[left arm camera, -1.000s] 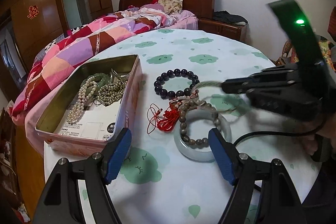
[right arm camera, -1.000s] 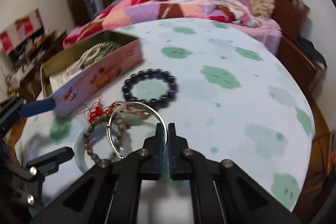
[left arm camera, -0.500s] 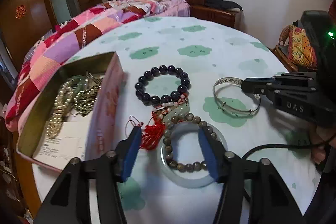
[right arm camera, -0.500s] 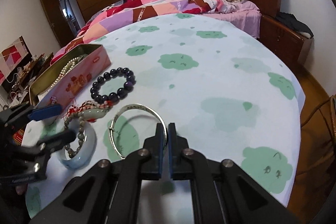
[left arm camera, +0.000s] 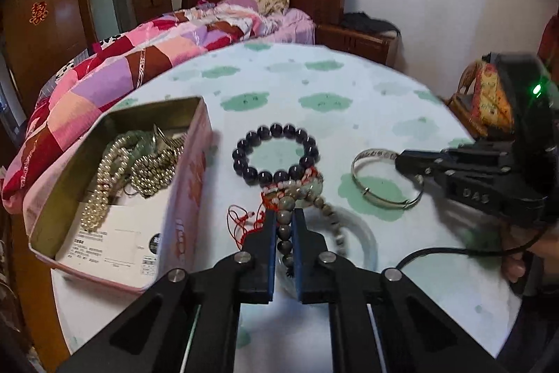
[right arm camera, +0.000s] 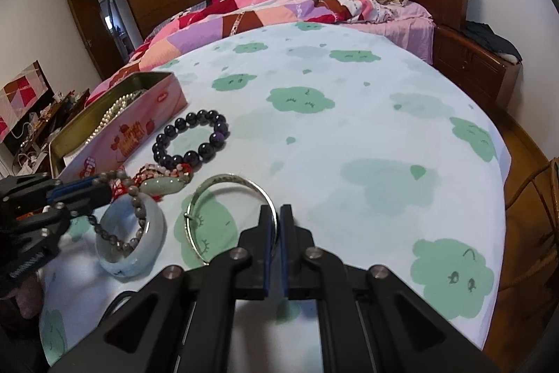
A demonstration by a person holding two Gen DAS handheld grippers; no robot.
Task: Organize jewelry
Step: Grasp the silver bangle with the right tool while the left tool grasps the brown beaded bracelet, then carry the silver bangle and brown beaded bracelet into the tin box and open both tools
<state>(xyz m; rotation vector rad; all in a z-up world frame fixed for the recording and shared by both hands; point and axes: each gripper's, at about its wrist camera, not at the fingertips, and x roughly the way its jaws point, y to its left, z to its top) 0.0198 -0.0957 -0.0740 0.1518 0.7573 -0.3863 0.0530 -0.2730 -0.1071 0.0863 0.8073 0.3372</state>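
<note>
**Left jaws close on the bead bracelet while the right pins the bangle**

Left wrist view: the left gripper point(left arm camera: 282, 226), wide open a second ago with its blue pads on either side of the pale jade bangle point(left arm camera: 363, 242), is now closing, and the grey-brown bead bracelet point(left arm camera: 284, 226) runs between the pads, which appear to press on its beads. That strand lies draped over the jade bangle, with the red-cord jade pendant point(left arm camera: 307, 187) touching it just beyond and the dark bead bracelet point(left arm camera: 276, 154) beyond that. The pink tin point(left arm camera: 188, 198) sits to the left on the cloud-print tablecloth point(left arm camera: 314, 86), already holding pearl strands point(left arm camera: 101, 187) and other beads. At the right, the right gripper point(left arm camera: 401, 159) holds the silver bangle point(left arm camera: 384, 179) by its far rim.

Right wrist view: the right gripper point(right arm camera: 278, 226) is fully closed, as it was a second ago, with the silver bangle's point(right arm camera: 227, 208) thin wire pinched between its pads; the bangle now lies flat on the cloth, apart from the pile it earlier overlapped. The left gripper point(right arm camera: 101, 187) reaches in from the left at the bead strand point(right arm camera: 118, 236) over the jade bangle point(right arm camera: 139, 233).

With both pieces gripped and separated, lifting each into the tin looks like the next step; the bead strand may drag the pendant's red cord along.
</note>
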